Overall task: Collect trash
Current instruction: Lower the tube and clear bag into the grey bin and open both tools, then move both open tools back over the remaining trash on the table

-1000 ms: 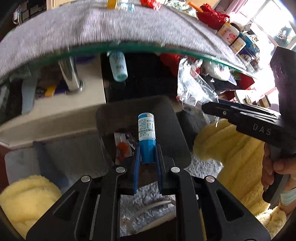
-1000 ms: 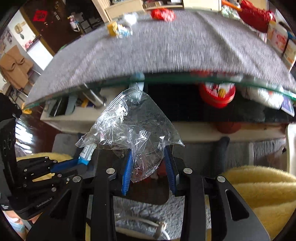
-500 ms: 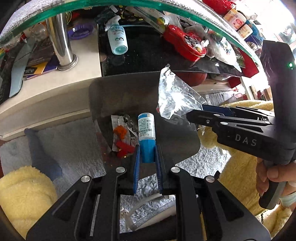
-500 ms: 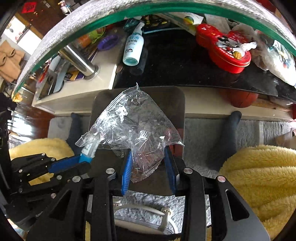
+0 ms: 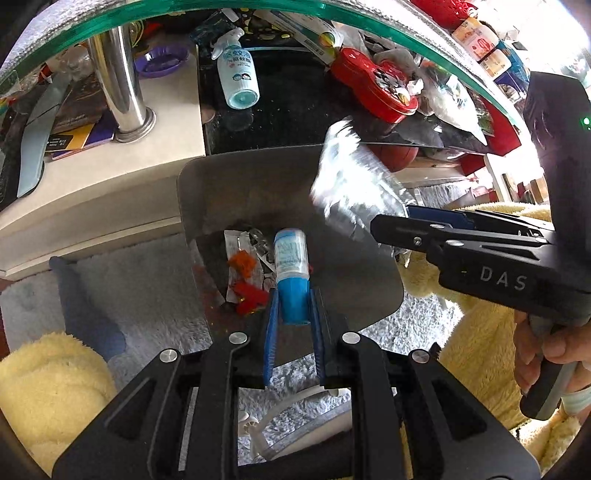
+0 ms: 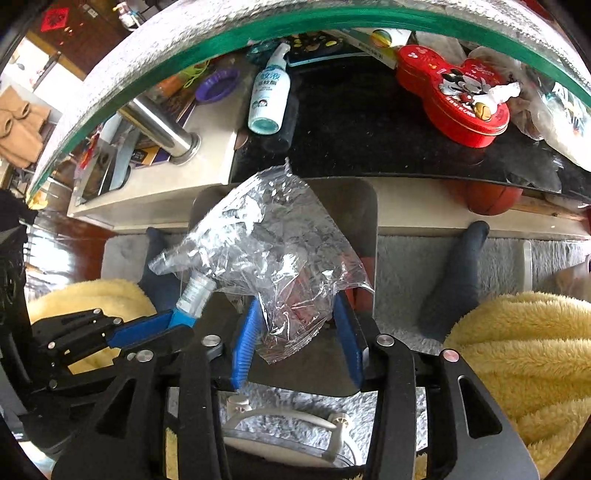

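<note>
Left gripper: clamped on small blue-capped bottle, over bin opening.
Right gripper: jaws opening, crumpled clear plastic bag loose between pads.
Bin: grey, wrappers inside.
Surroundings: glass-topped counter above, grey rug.

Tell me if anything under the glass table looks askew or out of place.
The spray bottle lies tipped on its side on the dark shelf, base toward the camera, rather than standing. An orange ball sits wedged beneath that shelf's edge. Otherwise the shelf is just crowded.
</note>
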`<state>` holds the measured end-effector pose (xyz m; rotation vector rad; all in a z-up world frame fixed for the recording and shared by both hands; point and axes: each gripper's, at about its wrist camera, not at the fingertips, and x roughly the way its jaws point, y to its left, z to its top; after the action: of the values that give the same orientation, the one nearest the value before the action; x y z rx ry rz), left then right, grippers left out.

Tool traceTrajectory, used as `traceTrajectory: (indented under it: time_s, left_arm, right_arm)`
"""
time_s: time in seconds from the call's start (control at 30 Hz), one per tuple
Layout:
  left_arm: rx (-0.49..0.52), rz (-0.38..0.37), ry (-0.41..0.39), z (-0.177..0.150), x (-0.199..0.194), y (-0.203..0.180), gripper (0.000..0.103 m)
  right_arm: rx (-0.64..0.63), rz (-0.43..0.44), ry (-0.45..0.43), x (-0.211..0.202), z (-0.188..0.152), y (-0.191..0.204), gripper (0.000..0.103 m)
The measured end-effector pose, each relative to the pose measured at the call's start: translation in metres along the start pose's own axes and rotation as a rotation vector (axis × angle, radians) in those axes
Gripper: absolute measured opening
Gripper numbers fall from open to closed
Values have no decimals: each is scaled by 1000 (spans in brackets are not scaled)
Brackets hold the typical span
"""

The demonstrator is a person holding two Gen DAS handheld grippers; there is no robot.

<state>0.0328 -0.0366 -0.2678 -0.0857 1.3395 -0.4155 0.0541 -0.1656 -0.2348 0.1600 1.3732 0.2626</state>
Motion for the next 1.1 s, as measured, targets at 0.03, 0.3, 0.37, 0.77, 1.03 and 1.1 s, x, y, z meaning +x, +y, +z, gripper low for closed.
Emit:
traceTrajectory:
  time_s: [0.03, 0.3, 0.37, 0.77, 1.03, 1.1]
  left_arm:
    - [-2, 2, -1, 0, -1, 1, 18]
    - [-23, 24, -24, 3, -11, 8, 36]
    - [-28, 35, -35, 4, -16, 10, 42]
    - [-40, 125, -145, 19, -66, 17, 89]
    - [-25, 149, -232, 55, -106, 16, 94]
    - [-16, 160, -244, 66, -111, 17, 94]
  right_arm:
    - [4, 3, -2, 0, 1, -1, 59]
    - [23, 31, -17, -7, 7, -1, 66]
    - [31, 38, -29, -11, 9, -1, 73]
    - [44, -19, -139, -54, 31, -17, 92]
    - [48, -29, -253, -99, 76, -27, 96]
    - [42, -39, -275, -106, 89, -27, 96]
